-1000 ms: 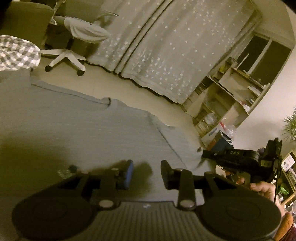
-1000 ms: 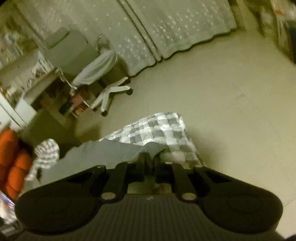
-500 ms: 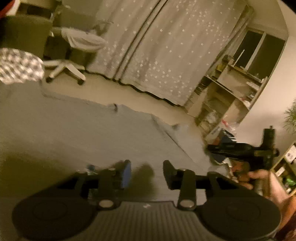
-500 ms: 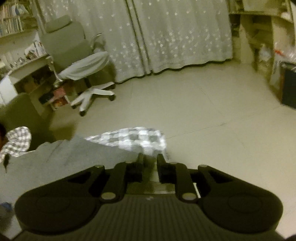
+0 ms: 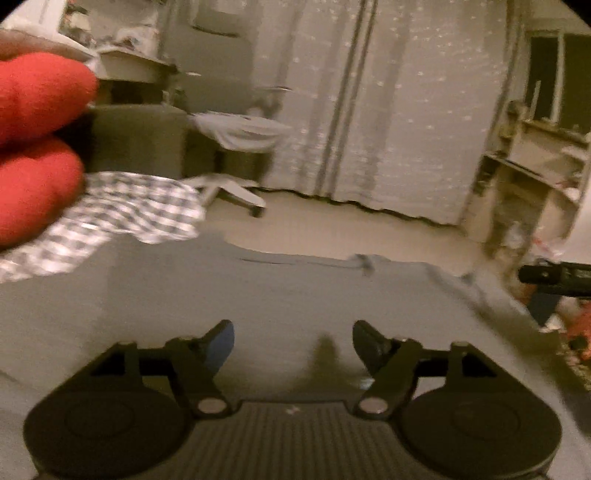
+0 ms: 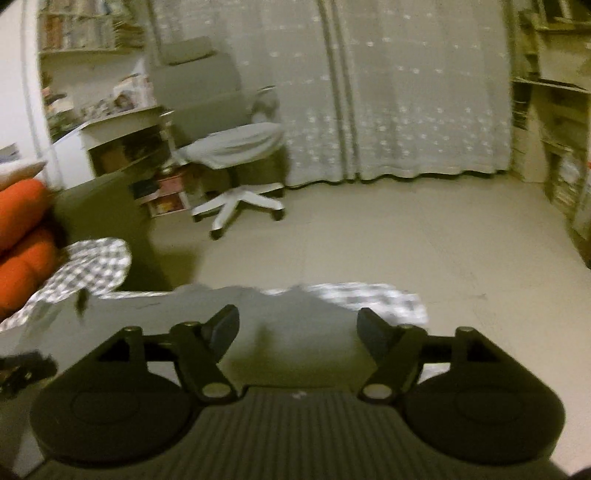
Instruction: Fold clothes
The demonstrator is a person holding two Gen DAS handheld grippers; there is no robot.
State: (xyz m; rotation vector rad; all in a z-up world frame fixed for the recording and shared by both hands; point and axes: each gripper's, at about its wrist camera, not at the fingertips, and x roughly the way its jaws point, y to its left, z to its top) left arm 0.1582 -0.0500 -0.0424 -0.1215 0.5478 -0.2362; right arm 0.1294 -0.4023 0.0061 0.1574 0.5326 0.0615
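A swivel chair (image 6: 236, 147) with a white star base stands at centre left of the right wrist view, a pale cloth (image 6: 231, 146) draped over its seat. Behind it, dotted curtains (image 6: 406, 103) hang to the pale floor (image 6: 406, 240). An orange cushion (image 6: 22, 229) sits at the left edge. Bookshelves (image 6: 77, 29) fill the upper left, and a low shelf (image 6: 125, 147) of clutter stands beside the chair. Open shelving (image 5: 532, 177) lines the right edge of the left wrist view.
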